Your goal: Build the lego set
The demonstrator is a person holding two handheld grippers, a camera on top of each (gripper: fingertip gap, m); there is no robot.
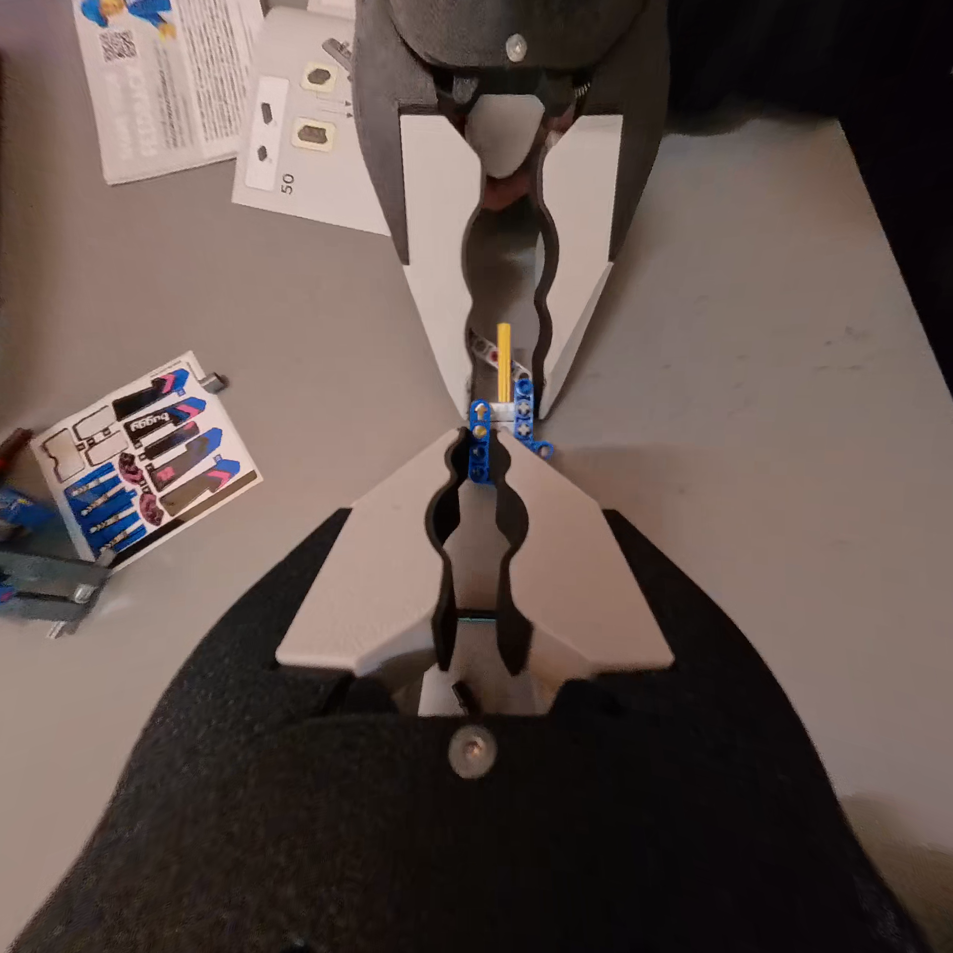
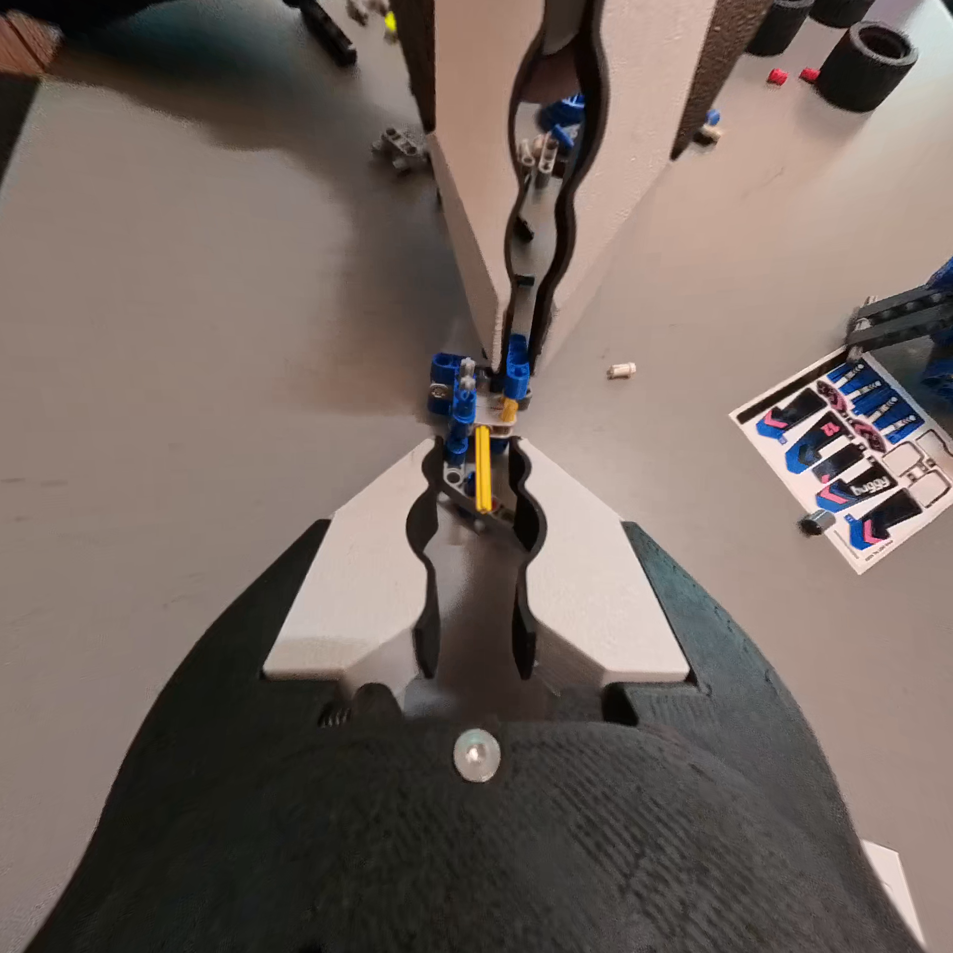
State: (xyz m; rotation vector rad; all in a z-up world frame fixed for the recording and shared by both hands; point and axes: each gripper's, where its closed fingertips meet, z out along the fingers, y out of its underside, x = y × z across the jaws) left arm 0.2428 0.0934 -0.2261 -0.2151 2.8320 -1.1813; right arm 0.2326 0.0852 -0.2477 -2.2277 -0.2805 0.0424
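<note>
A small lego sub-assembly is held above the grey table between my two grippers, which face each other tip to tip. It has blue beams [image 1: 523,412], a light grey beam and a yellow axle [image 1: 503,361]. My left gripper [image 1: 479,438] is shut on one blue beam [image 1: 480,456]. My right gripper [image 1: 505,412] comes from the far side. In the right wrist view, my right gripper [image 2: 474,446] is shut on the grey-beam end with the yellow axle [image 2: 482,474] between its fingers, and the left gripper [image 2: 515,361] pinches a blue piece [image 2: 517,363].
A sticker sheet [image 1: 144,459] [image 2: 845,459] lies flat beside a partly built blue and grey model [image 1: 41,588] [image 2: 907,319]. An instruction booklet [image 1: 304,144] and leaflet [image 1: 165,87] lie nearby. Black tyres [image 2: 866,67], red bits [image 2: 776,76], a tan pin [image 2: 621,370] and loose grey pieces [image 2: 399,144] are scattered. The grippers are tip to tip, or close to it.
</note>
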